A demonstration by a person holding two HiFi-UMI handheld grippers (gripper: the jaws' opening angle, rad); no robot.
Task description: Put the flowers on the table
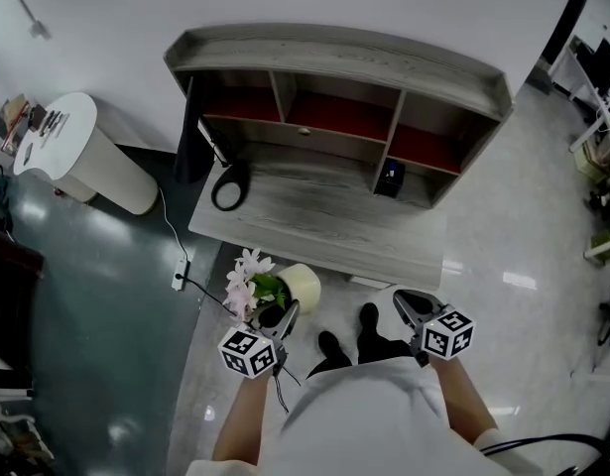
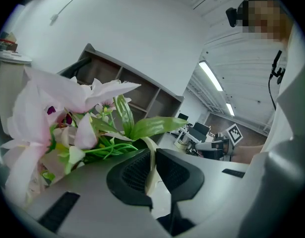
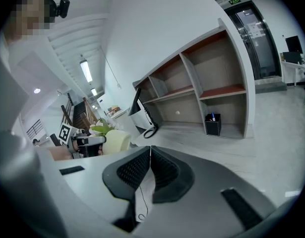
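Observation:
Pink artificial flowers (image 1: pixel 247 278) with green leaves stand in a pale yellow pot (image 1: pixel 303 286), held in the air just in front of the grey desk (image 1: pixel 324 228). My left gripper (image 1: pixel 285 315) is shut on the pot's rim (image 2: pixel 151 168), a thin cream strip between its black pads. In the left gripper view the blossoms (image 2: pixel 53 120) and leaves (image 2: pixel 154 126) fill the left half. My right gripper (image 1: pixel 408 306) hovers to the right of the pot, shut (image 3: pixel 150 151) with nothing in it. From the right gripper view the pot (image 3: pixel 116 142) is visible at the left.
The desk carries a hutch with open shelves (image 1: pixel 334 117), a black pen holder (image 1: pixel 390 177), a coiled black cable (image 1: pixel 228 188) and a dark upright object (image 1: pixel 190 137). A white round stand (image 1: pixel 76 152) is at the left. A power strip (image 1: pixel 180 274) lies on the floor.

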